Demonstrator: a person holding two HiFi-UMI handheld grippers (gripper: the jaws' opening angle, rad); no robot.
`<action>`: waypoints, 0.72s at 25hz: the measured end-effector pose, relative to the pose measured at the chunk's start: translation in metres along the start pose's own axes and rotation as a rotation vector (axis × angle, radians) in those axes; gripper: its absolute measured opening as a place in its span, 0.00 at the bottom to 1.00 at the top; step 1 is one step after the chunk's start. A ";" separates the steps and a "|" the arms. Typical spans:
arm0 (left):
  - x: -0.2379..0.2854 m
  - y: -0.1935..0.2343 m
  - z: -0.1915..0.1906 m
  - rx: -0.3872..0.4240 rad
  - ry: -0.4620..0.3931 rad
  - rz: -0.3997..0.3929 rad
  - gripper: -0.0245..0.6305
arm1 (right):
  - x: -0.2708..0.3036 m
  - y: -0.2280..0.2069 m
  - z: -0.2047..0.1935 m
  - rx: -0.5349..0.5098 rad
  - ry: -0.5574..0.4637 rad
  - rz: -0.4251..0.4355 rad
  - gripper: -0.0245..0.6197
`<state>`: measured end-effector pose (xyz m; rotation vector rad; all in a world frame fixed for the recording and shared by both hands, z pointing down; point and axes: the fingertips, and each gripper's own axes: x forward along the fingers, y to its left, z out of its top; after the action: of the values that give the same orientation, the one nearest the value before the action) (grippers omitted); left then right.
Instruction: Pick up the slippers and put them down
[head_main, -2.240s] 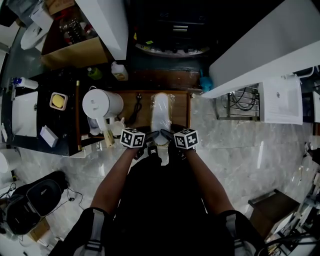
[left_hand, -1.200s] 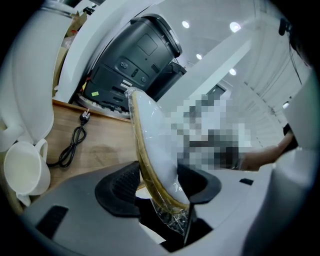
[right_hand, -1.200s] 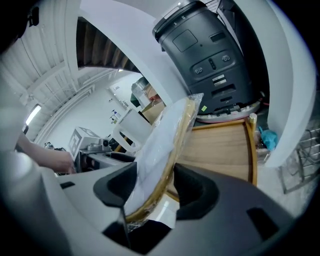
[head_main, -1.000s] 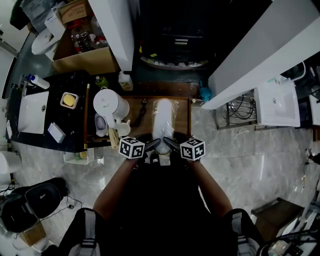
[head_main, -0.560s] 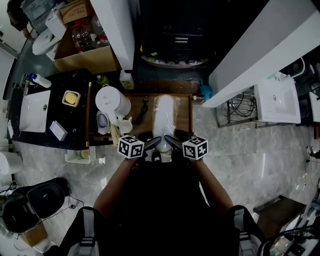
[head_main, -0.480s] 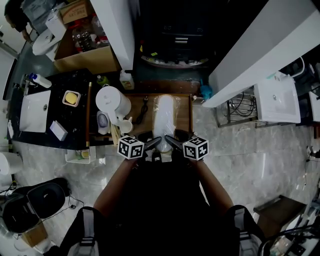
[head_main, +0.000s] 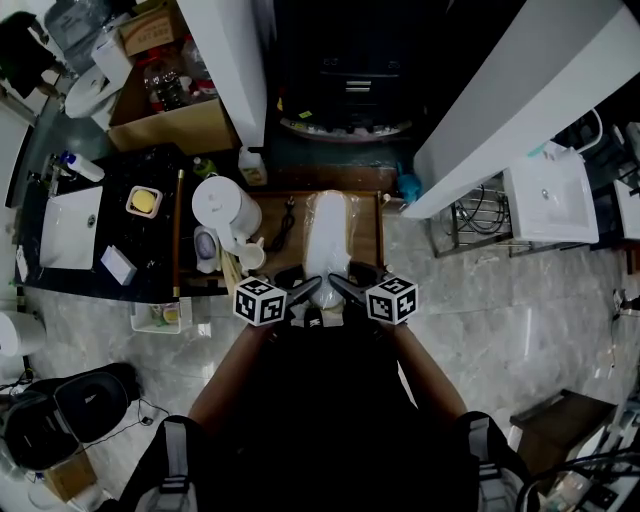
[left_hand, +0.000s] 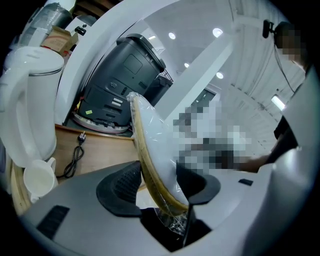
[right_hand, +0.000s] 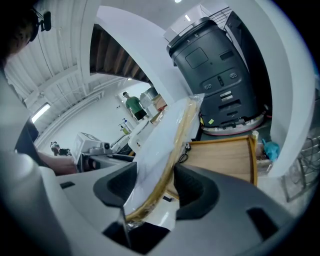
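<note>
The slippers (head_main: 326, 238) are a white pair with a tan sole edge, wrapped in clear plastic. In the head view they stretch away from me over the wooden tray (head_main: 366, 228). My left gripper (head_main: 306, 290) and right gripper (head_main: 344, 288) meet at the pack's near end, one on each side. The left gripper view has the slippers (left_hand: 152, 145) standing on edge between the left gripper's (left_hand: 157, 187) black pads, which press on both faces. The right gripper view likewise has the slippers (right_hand: 167, 142) clamped in the right gripper (right_hand: 155, 192). The pack's near tip is hidden inside the jaws.
On the tray's left stand a white kettle (head_main: 220, 205) and a white cup (head_main: 250, 256), with a black cable (head_main: 278, 228) beside them. A dark machine (head_main: 350, 70) stands behind the tray. A black counter with a sink (head_main: 68, 226) lies at left; white beams run on both sides.
Both grippers have risen a little with the slippers held between them, lifting the pack's near end above the tray. The grips look unchanged.
</note>
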<state>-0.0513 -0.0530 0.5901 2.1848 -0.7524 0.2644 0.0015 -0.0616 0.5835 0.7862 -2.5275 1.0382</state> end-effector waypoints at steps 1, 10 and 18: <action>-0.001 0.000 0.001 0.004 -0.003 0.002 0.38 | 0.000 0.001 0.001 -0.002 -0.002 0.000 0.40; -0.009 -0.008 0.003 0.002 -0.021 -0.010 0.38 | -0.007 0.013 0.004 -0.015 -0.023 0.009 0.40; -0.013 -0.017 0.004 0.023 -0.031 -0.026 0.38 | -0.016 0.021 0.006 -0.028 -0.041 0.005 0.40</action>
<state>-0.0517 -0.0419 0.5709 2.2230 -0.7408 0.2279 0.0020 -0.0476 0.5607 0.8018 -2.5739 0.9954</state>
